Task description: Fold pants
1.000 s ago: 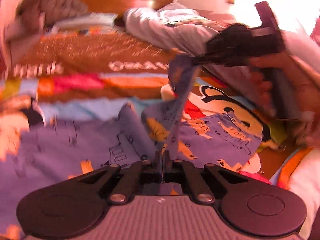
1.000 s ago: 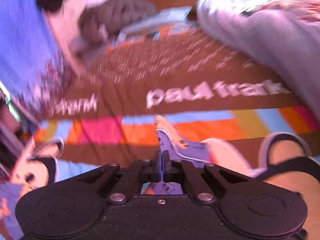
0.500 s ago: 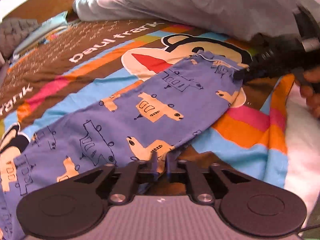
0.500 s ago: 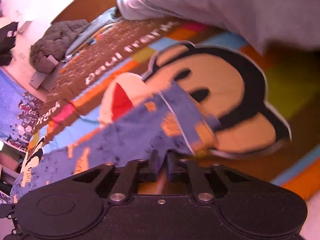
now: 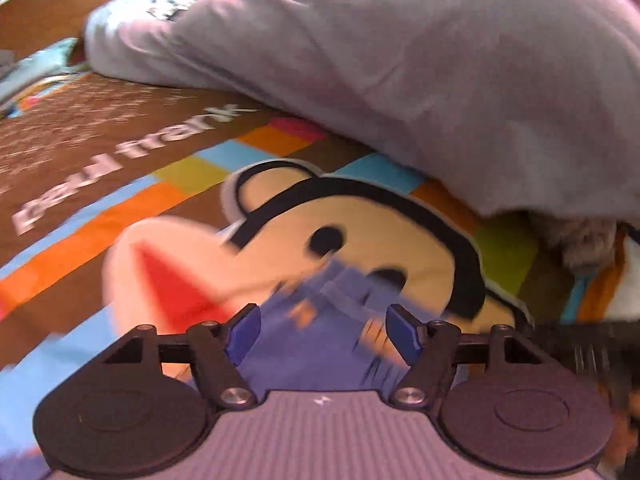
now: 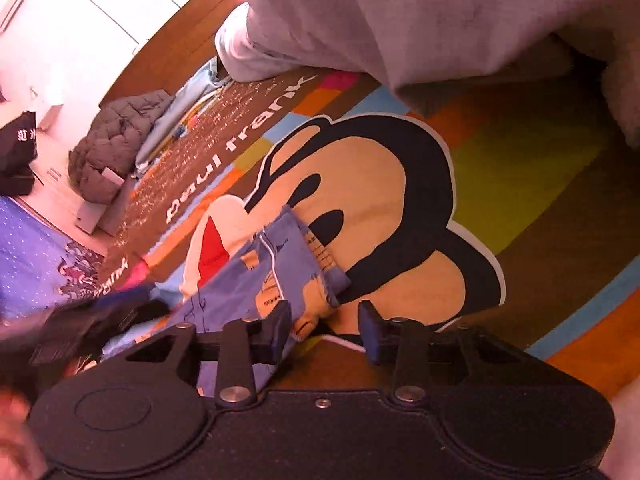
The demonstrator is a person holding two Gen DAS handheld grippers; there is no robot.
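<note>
Both grippers [image 5: 322, 334] [image 6: 326, 330] now off flattened pants [image 6: 272, 276]

Right gripper [image 6: 323, 330] jaws spread wide over blue pants [image 6: 256, 284] on the bedspread [image 6: 540, 168]

I'm working in a home bedroom. Under my cameras is a bed covered by a cartoon blanket [image 6: 400, 216] printed with a monkey face, coloured blocks and the words "paul frank" [image 5: 120, 160]. A grey duvet [image 5: 400, 60] is heaped across the far side. At the far left a wooden headboard [image 6: 180, 36] runs behind a quilted grey jacket [image 6: 112, 152] and a light blue garment [image 6: 188, 104]. Beyond that I see a white wall [image 6: 100, 0] and a black bag [image 6: 18, 152] with white characters on it.
</note>
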